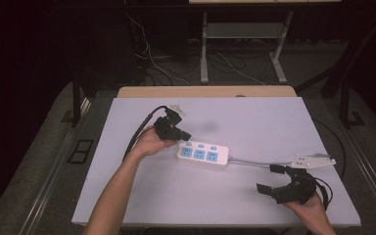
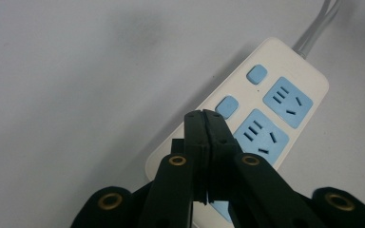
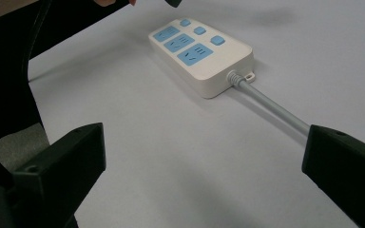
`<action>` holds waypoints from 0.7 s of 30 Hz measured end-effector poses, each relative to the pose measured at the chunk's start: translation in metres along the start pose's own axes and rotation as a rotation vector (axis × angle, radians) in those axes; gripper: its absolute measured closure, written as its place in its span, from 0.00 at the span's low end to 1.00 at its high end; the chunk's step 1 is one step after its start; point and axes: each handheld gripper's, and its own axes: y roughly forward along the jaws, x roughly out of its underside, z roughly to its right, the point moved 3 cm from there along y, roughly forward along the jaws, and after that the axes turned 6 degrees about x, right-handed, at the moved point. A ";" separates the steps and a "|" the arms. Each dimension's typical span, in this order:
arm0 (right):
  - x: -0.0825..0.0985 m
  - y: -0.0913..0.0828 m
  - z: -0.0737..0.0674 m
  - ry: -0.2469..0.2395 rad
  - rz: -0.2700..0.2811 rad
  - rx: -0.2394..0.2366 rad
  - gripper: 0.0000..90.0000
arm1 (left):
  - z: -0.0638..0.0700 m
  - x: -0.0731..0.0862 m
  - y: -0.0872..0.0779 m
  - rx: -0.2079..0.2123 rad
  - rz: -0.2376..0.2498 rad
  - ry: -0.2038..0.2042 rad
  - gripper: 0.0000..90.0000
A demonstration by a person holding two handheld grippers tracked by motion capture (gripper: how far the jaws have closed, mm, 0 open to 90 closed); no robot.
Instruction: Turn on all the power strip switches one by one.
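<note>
Left tongs (image 2: 204, 116), pressed shut and empty, hover over the strip's (image 1: 203, 155) left-end buttons, perhaps touching; right tongs (image 1: 274, 178) gape wide at lower right, beside its cable (image 3: 271, 107).

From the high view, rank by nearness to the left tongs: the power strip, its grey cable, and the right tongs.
Measured from the left tongs, which are shut above the strip's left end:
1. Power strip, just below and right of them.
2. Grey cable, running right from the strip's far end.
3. Right tongs, open, near the table's front right.
</note>
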 end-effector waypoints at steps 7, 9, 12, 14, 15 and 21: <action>0.000 0.000 0.000 0.000 -0.001 -0.002 0.01 | -0.004 0.002 0.008 -0.005 -0.017 -0.006 0.99; 0.000 0.000 0.000 0.000 -0.001 -0.003 0.01 | -0.004 0.003 0.010 -0.001 -0.018 -0.009 0.99; 0.000 0.000 0.001 -0.001 -0.001 -0.003 0.01 | -0.004 0.003 0.013 0.004 -0.025 -0.006 0.99; 0.000 0.000 0.001 -0.002 -0.002 -0.004 0.01 | -0.004 0.003 0.014 0.002 -0.025 -0.008 0.99; 0.000 0.000 0.001 -0.002 -0.002 -0.004 0.01 | -0.004 0.004 0.015 0.001 -0.026 -0.008 0.99; 0.000 0.000 0.001 -0.002 -0.001 -0.004 0.01 | -0.007 0.006 0.019 0.005 -0.021 -0.030 0.99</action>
